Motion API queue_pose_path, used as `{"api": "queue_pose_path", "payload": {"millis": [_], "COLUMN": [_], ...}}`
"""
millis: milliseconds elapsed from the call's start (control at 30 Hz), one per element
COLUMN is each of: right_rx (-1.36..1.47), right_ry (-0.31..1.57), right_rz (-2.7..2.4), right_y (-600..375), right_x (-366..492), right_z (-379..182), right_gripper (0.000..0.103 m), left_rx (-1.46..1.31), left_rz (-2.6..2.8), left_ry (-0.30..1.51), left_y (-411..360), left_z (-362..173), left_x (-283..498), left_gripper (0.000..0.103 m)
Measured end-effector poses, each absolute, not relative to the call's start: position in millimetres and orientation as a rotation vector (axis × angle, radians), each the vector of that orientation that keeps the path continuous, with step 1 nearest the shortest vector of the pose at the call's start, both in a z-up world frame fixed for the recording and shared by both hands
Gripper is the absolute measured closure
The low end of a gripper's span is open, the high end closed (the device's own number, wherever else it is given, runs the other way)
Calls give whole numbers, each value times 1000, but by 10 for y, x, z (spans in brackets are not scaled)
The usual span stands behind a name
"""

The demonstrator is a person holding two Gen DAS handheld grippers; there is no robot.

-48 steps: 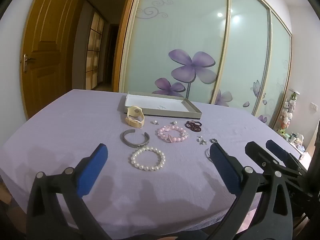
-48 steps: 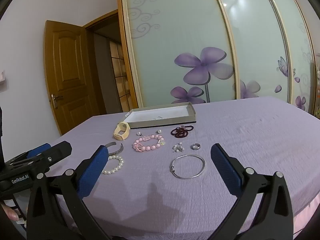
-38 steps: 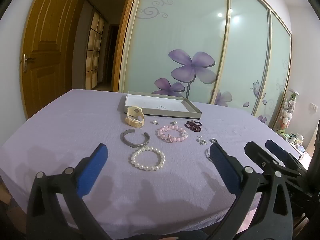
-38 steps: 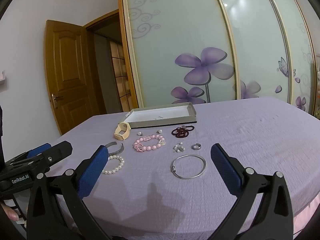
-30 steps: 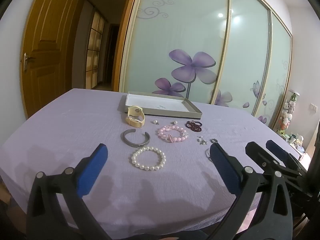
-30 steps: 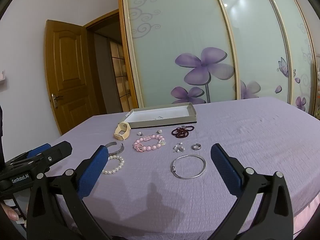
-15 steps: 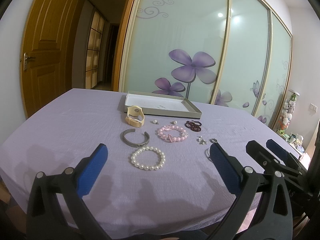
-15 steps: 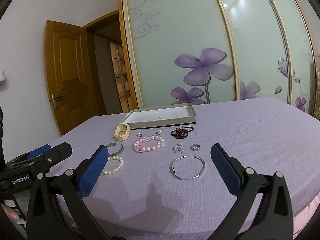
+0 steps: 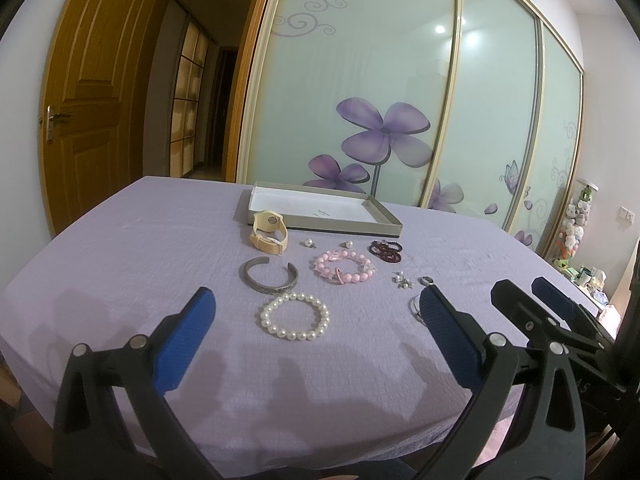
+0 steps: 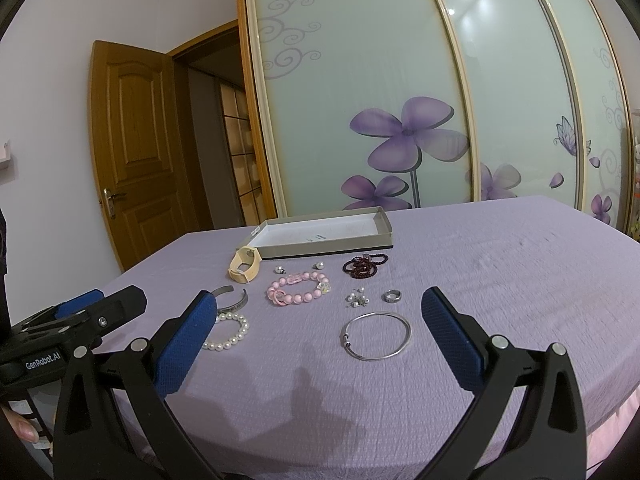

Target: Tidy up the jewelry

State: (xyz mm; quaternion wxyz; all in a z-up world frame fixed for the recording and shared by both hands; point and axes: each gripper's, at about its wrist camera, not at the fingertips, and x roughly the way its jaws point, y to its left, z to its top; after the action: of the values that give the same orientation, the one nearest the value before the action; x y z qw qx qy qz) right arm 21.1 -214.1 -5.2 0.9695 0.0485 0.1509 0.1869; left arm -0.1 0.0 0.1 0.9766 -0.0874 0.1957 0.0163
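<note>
Both grippers, left (image 9: pixel 316 336) and right (image 10: pixel 316 332), hover with jaws wide apart and empty above the near edge of a lilac cloth (image 10: pixel 500 280), apparently poised to start; bracelets (image 9: pixel 295 316), ring (image 10: pixel 391 296) and earrings lie loose before the open tray (image 9: pixel 394 222)

Soft ceiling light glares off the glass doors (image 9: pixel 400 80); faint shadows fall near; edges bend and darken.
</note>
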Motion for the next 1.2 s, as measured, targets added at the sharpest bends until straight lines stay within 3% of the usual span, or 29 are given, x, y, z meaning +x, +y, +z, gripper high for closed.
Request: {"api": "queue_pose_path", "payload": {"millis": [1200], "right_rx": [98], "right_ry": [304], "right_rz": [378], "right_y": [-2145], "right_x": [199], "right_z": [-50], "right_gripper": [1], "left_rx": [-180], "left_rz": [34], "left_ry": [394], "left_y": [10], "left_z": [1], "left_x": [-9], "left_gripper": [2]}}
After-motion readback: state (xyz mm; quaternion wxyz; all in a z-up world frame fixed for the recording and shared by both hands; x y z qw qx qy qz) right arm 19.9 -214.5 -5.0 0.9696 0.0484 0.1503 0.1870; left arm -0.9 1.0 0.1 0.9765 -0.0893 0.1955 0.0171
